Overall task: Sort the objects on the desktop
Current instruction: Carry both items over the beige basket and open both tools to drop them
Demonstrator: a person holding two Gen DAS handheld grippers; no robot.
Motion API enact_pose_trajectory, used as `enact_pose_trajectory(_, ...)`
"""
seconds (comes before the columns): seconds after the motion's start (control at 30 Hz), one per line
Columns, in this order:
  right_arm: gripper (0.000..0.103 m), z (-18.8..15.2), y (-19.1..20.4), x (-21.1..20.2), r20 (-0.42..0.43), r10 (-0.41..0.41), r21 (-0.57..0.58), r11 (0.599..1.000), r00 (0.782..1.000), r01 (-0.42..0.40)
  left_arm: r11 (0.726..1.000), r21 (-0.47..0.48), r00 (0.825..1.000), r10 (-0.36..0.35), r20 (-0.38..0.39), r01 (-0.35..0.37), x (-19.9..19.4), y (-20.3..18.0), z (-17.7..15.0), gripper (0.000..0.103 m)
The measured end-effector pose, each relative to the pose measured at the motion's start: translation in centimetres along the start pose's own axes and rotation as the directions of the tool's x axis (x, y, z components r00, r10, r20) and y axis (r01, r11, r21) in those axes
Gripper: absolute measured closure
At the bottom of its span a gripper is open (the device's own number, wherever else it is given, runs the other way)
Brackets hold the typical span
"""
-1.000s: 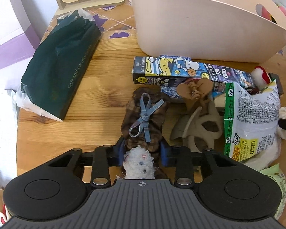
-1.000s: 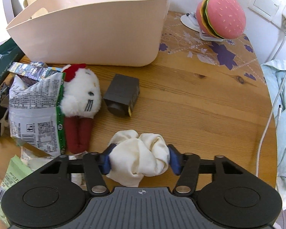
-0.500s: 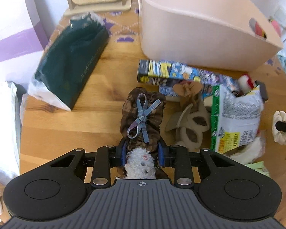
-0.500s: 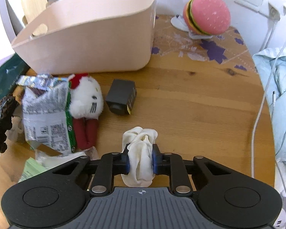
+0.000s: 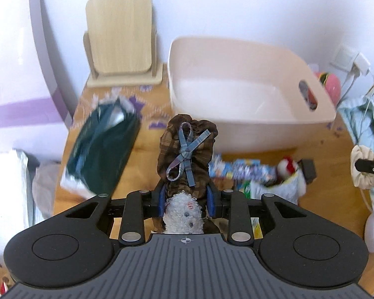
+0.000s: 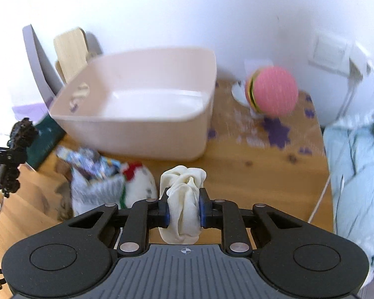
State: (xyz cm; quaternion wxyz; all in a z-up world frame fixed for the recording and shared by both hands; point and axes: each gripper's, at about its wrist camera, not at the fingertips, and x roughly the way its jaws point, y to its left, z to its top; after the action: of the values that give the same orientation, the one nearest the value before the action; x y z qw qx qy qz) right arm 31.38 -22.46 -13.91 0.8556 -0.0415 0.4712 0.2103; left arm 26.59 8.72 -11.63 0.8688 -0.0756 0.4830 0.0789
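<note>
The beige bin (image 5: 249,114) sits upper centre in both views, its pale floor bare where visible, on the wooden table (image 6: 261,172). Your left gripper (image 5: 186,200) clamps a brown plaid scrunchie (image 5: 187,154) with a blue ribbon bow, mid-frame. Your right gripper (image 6: 184,210) squeezes a cream scrunchie (image 6: 183,199), centre frame. Only your right view shows the whole pink burger toy (image 6: 273,93), upper right; only your left shows the black box (image 5: 308,168), right of centre.
</note>
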Motion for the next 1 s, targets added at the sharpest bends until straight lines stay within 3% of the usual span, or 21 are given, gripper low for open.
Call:
enact_pose_trajectory(0.53,0.084,6.9,1.4,-1.9,0.142,0.039,-0.063,0.998,0.989,-0.030,0.998,0.066,0.989,-0.020,0.148,0.011,-1.3,-1.7,7.3,0.072)
enact_pose_trajectory(0.8,0.084,10.8,2.5,0.6,0.171,0.041,-0.077,0.997,0.984,-0.028,0.999,0.051,0.986,-0.024,0.165,0.016,1.6,-2.6,10.3,0.072)
enact_pose_trajectory(1.0,0.084,12.9,2.9,4.3,0.136,0.031,-0.078,0.997,0.990,-0.021,0.999,0.043,0.991,-0.026,0.134,0.020,5.2,-3.5,11.6,0.072)
